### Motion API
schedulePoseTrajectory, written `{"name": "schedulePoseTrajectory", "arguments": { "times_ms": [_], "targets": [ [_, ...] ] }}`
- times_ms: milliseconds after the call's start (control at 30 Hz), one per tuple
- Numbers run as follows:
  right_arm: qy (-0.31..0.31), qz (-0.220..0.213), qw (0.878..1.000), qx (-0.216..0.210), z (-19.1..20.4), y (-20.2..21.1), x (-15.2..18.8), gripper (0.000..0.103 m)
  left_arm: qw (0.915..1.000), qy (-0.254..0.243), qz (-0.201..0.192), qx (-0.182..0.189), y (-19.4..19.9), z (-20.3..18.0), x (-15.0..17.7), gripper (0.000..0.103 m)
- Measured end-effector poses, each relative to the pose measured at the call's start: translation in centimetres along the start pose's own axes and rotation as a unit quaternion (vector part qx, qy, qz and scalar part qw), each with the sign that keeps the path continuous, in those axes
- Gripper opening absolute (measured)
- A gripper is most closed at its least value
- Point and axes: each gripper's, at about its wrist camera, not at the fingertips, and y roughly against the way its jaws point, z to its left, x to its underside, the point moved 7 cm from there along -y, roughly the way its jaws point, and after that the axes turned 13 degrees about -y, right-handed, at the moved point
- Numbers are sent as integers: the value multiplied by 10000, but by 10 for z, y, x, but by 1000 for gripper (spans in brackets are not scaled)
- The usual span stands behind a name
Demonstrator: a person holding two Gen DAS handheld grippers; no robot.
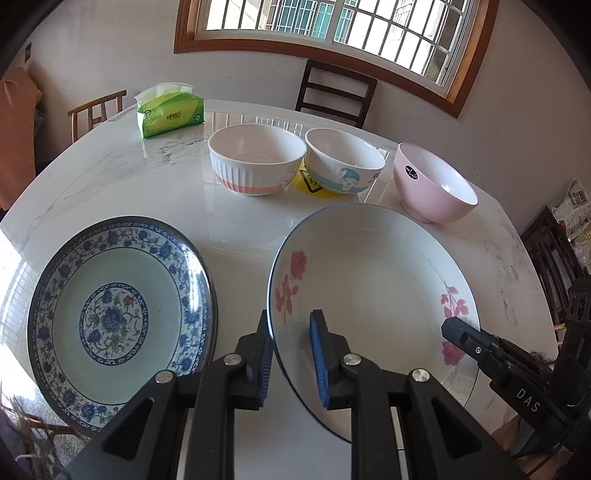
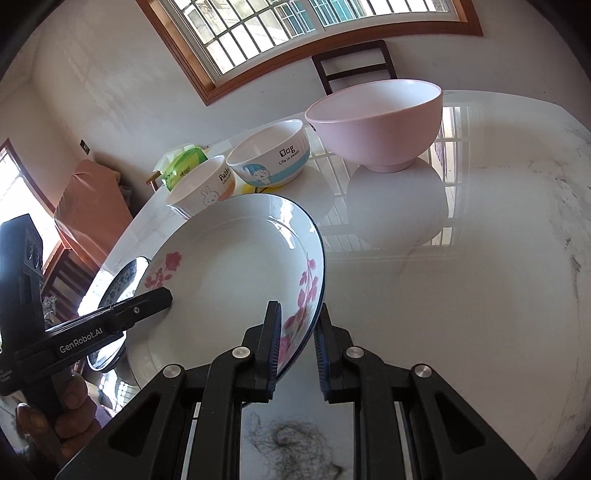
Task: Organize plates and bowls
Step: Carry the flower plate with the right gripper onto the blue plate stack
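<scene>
both grippers' fingers pinch the rose plate (image 1: 369, 280) rim: left gripper (image 1: 293, 354) near side, right gripper (image 2: 297, 345) opposite edge.

A home dining room: a white marble-look table (image 1: 155, 184) bears plates, cartoon-printed bowls (image 1: 255, 162) and a green pack of tissues (image 1: 170, 110), with dark wooden chairs (image 1: 336, 92) drawn up beneath a wood-framed, barred window (image 1: 332, 22) in plain white walls.

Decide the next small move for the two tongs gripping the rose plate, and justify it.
Probably carry the rose plate sideways over the blue-patterned plate: left tongs and right tongs each clamp its rim, it looks tilted off the table, and stacking suits the task.
</scene>
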Motion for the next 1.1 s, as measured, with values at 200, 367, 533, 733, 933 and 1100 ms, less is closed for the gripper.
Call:
{"name": "schedulePoseTrajectory", "arguments": {
  "times_ms": [200,367,533,733,933,1100],
  "targets": [
    [263,86,9992,-271,44,0,12,18,9990,367,-65,-242,32,47,21,19],
    [518,310,9970,-493,87,-19,26,18,9964,681,-47,-493,47,93,39,19],
    [757,601,9934,-619,124,-47,41,18,9928,1026,-4,-620,50,136,52,19],
    [1130,802,9887,-578,163,-78,54,17,9895,1259,38,-710,48,170,64,19],
    [1263,973,9858,-531,178,-101,62,17,9872,1447,87,-658,41,188,70,20],
    [1399,983,9842,-451,185,-107,67,17,9867,1470,67,-687,40,195,70,19]
  ]
}}
